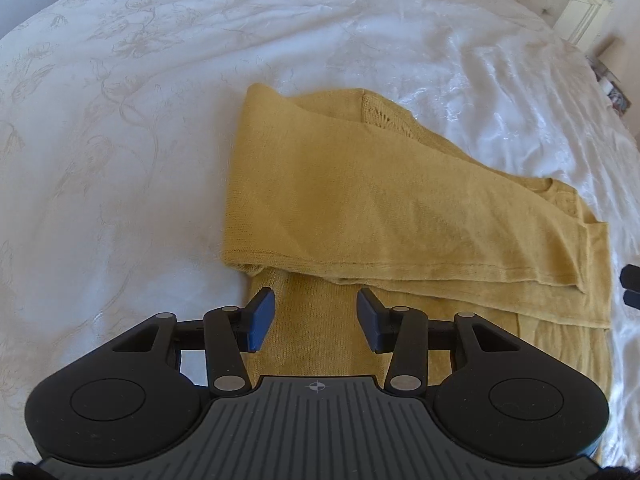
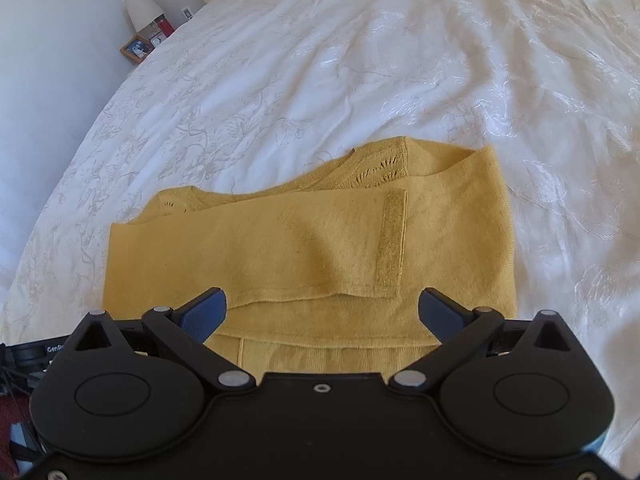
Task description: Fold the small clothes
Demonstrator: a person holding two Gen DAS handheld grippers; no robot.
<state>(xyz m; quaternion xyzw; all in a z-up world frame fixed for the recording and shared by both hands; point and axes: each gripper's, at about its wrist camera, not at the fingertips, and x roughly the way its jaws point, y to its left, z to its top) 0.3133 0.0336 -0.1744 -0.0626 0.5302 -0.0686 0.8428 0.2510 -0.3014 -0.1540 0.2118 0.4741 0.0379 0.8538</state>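
Both tongs hang empty over the near edge of the garment. The left gripper (image 1: 316,316) has its blue-padded jaws moderately apart, nothing between them; the right gripper (image 2: 322,316) is spread wider, also holding nothing. I'd judge they are poised side by side this way to take the near hem together for the next fold.

The mustard-yellow knitted top (image 1: 384,208) lies flat on the white embroidered bedspread (image 1: 120,120), towards the near side of the bed. Its sleeves are folded in across the body as a broad band, one ribbed cuff (image 2: 390,242) lying on top. That keeps the loose parts inside a tidy rectangle, which suggests the folding is partway done.

Much of the hem nearest the person is hidden under the black gripper bodies in both views, so I can't tell how square it lies. The neckline at the far edge shows only as a bit of openwork knit. Whether either pad touches the cloth is unclear. On a bedside stand a white lamp (image 2: 144,8) and a small framed picture (image 2: 136,49) are visible, other bits there too small to name.
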